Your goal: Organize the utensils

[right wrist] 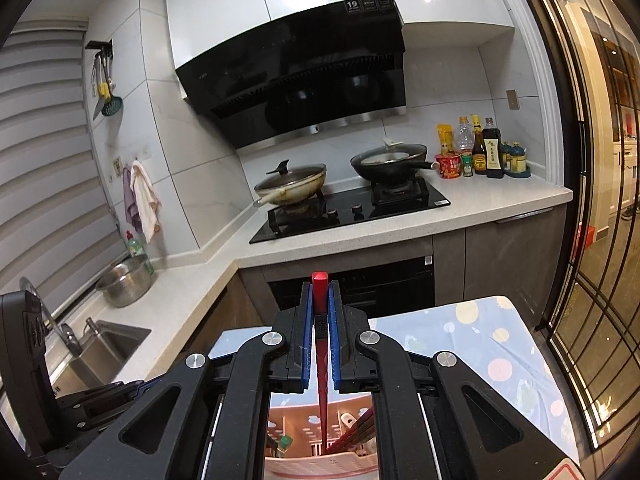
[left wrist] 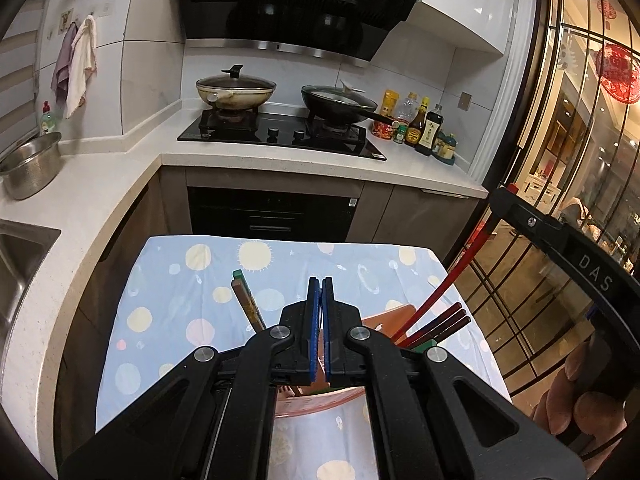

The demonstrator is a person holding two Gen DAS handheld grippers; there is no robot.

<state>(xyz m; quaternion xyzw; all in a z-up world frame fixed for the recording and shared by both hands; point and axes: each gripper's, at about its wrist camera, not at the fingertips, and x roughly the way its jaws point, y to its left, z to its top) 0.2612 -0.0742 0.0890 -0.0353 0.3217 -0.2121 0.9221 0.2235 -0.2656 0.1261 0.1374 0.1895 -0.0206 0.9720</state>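
While my right gripper point(right wrist: 320, 312) pinches the red chopstick point(right wrist: 320, 344) over the pink holder point(right wrist: 320, 466) near the table's point(left wrist: 180, 280) front edge, left gripper point(left wrist: 320, 304) closed empty, I'd lower it tip-first, straight.

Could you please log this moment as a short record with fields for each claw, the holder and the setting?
left claw: shut, nothing between its blue pads
right claw: shut on a red chopstick, tip pointing down into the holder
holder: pink perforated utensil holder below both claws, already holding dark chopsticks
surface: small table with a blue dotted cloth
background: hob with two lidded pans, sauce bottles, steel bowl beside the sink
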